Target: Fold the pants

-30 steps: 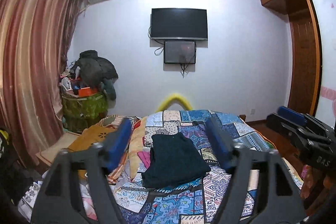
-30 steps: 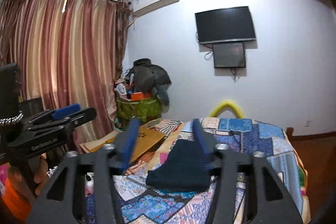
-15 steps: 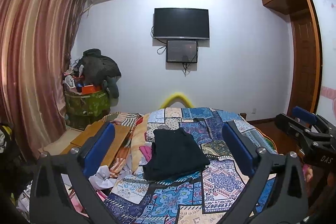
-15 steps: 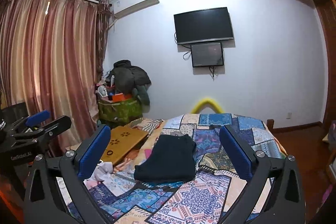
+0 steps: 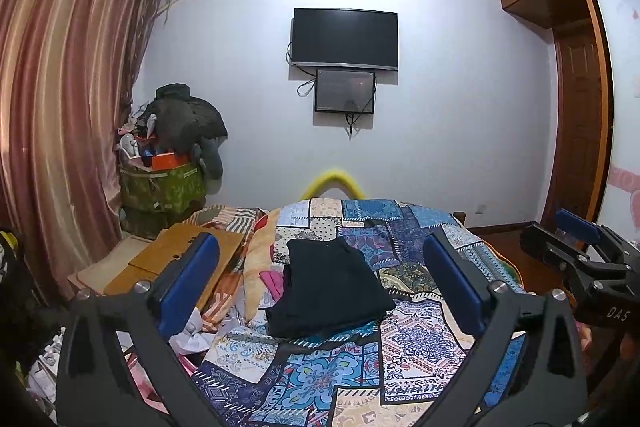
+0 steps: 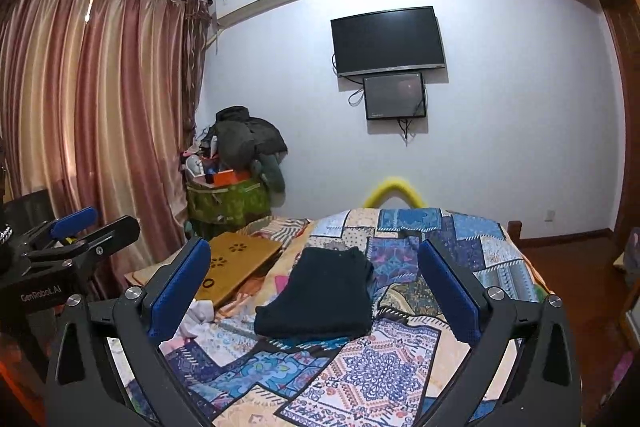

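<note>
Dark pants (image 5: 328, 287) lie folded into a compact rectangle on the patchwork bedspread (image 5: 416, 339); they also show in the right wrist view (image 6: 320, 299). My left gripper (image 5: 320, 279) is open and empty, held back from the bed with the pants framed between its blue pads. My right gripper (image 6: 316, 279) is open and empty too, likewise held back above the near part of the bed. Each gripper shows at the edge of the other's view: the right one (image 5: 576, 247) and the left one (image 6: 76, 231).
A wooden lap desk (image 5: 176, 263) and loose clothes (image 5: 264, 267) lie on the bed's left side. A green basket piled with clothes (image 5: 164, 183) stands by the curtains (image 5: 60, 107). A TV (image 5: 344, 39) hangs on the far wall. A wardrobe (image 5: 580, 107) stands at right.
Both grippers have opened wide from a narrower gap and pulled back from the pants. The folded pants stay on the bed.
</note>
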Action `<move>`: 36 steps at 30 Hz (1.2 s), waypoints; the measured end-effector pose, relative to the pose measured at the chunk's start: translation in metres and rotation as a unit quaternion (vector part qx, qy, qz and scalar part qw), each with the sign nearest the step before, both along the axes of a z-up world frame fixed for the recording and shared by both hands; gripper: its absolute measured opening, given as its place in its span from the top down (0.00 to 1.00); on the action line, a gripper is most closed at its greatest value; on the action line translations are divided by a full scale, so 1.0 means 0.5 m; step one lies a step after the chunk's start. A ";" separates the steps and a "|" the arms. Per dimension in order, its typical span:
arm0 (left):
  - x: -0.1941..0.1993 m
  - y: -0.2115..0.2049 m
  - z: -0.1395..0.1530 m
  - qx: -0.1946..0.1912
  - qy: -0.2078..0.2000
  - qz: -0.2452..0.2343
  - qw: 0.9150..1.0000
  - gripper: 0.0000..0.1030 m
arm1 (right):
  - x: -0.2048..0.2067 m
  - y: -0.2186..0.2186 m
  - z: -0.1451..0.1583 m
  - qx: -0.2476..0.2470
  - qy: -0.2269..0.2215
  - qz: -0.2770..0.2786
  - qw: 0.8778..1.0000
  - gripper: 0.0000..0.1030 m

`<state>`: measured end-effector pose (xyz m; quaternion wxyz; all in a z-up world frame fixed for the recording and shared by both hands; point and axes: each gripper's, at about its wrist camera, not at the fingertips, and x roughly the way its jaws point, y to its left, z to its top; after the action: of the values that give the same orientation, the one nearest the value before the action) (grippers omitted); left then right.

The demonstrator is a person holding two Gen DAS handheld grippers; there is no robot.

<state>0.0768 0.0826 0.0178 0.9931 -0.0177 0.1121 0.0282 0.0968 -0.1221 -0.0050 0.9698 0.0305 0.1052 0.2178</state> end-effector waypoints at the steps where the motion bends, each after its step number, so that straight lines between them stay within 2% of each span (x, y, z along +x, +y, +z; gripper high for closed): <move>1: 0.001 0.000 0.000 0.000 0.000 0.000 1.000 0.00 | -0.001 0.000 0.000 0.000 0.001 0.000 1.000 0.00; 36: 0.012 0.006 -0.013 0.000 0.009 -0.013 1.000 0.00 | -0.010 -0.009 0.010 0.004 0.009 -0.004 1.000 0.00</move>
<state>0.0828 0.0858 0.0111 0.9924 -0.0158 0.1212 0.0159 0.0920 -0.1265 0.0001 0.9697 0.0367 0.1128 0.2137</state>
